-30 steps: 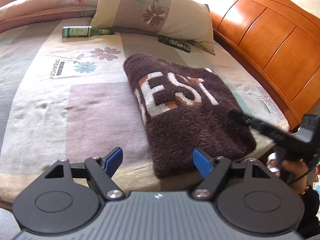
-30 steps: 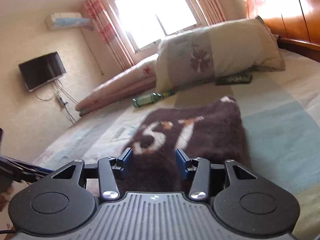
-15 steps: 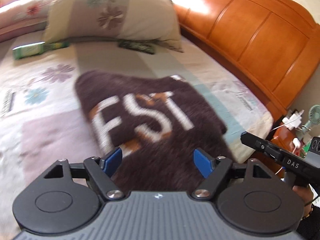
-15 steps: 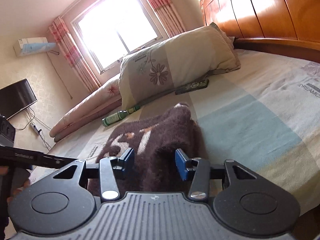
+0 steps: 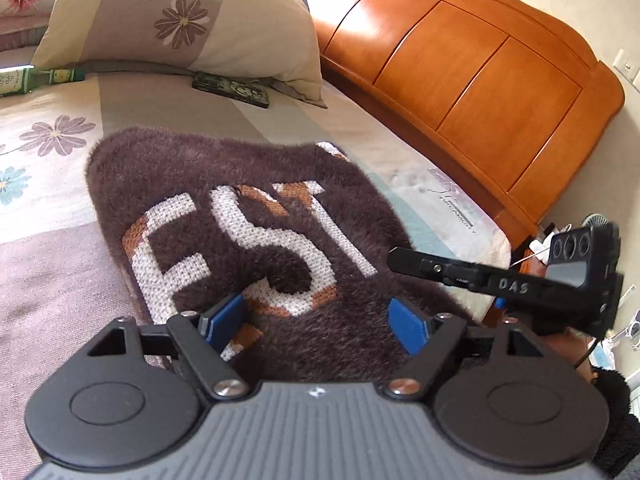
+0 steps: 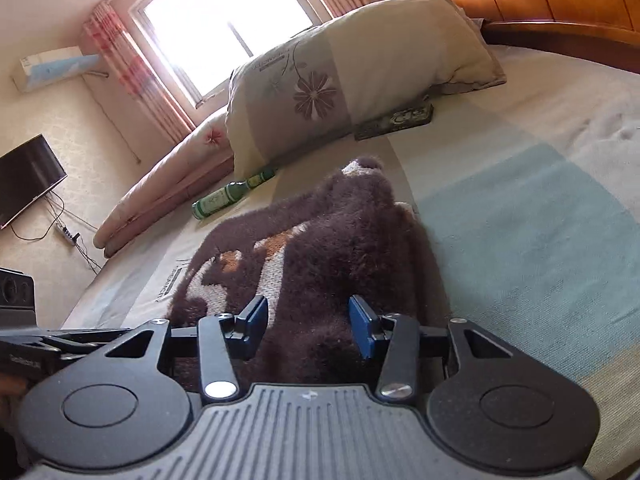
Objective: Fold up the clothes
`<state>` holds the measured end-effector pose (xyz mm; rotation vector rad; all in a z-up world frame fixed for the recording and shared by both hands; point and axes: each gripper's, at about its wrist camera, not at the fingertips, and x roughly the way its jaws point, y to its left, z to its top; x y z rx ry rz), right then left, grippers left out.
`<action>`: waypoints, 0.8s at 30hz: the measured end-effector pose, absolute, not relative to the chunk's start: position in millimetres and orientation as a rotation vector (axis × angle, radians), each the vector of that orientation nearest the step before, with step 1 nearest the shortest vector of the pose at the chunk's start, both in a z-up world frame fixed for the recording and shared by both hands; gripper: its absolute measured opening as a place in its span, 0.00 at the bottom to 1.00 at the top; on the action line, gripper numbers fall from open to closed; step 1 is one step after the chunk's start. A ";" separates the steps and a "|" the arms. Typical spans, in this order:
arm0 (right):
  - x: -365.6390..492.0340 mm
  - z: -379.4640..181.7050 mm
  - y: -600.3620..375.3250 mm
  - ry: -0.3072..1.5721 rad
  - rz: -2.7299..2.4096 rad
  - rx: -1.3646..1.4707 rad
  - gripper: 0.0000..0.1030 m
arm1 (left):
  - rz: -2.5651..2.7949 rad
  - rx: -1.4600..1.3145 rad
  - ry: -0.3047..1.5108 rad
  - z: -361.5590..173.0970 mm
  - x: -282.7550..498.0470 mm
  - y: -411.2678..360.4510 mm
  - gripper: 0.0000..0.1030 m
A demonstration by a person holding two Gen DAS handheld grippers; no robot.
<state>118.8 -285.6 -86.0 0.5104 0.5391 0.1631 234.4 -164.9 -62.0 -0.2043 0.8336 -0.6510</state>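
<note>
A fuzzy dark brown sweater (image 5: 240, 208) with white and orange letters lies folded on the bed. My left gripper (image 5: 318, 318) is open, its blue pads spread over the sweater's near edge. My right gripper (image 6: 307, 326) is open too, low over the sweater's right side (image 6: 344, 248), where the fabric bunches up in a ridge between the pads. The right gripper also shows in the left wrist view (image 5: 404, 258) as a black bar at the sweater's right edge.
A floral pillow (image 5: 180, 24) leans at the head of the bed by the wooden headboard (image 5: 460, 80). A green bottle (image 6: 228, 196) and a flat dark box (image 5: 232, 88) lie near the pillow. The bed's right edge (image 5: 488, 240) drops beside the sweater.
Both grippers have moved in closer and lower over the sweater. The sweater's right side has bunched up into a raised ridge in the right wrist view.
</note>
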 end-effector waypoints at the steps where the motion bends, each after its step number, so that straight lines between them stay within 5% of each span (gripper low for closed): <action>1: 117.7 -85.9 -285.8 0.539 0.164 0.500 0.43 | -0.649 -0.210 0.846 -57.6 236.7 -165.9 0.78; 20: 117.5 -81.2 -284.8 0.554 0.154 0.504 0.44 | -0.527 -0.248 0.903 -55.9 293.7 -186.3 0.81; 24: 123.2 -64.4 -280.5 0.573 0.170 0.445 0.54 | -0.497 -0.354 0.897 -65.4 294.5 -176.5 0.81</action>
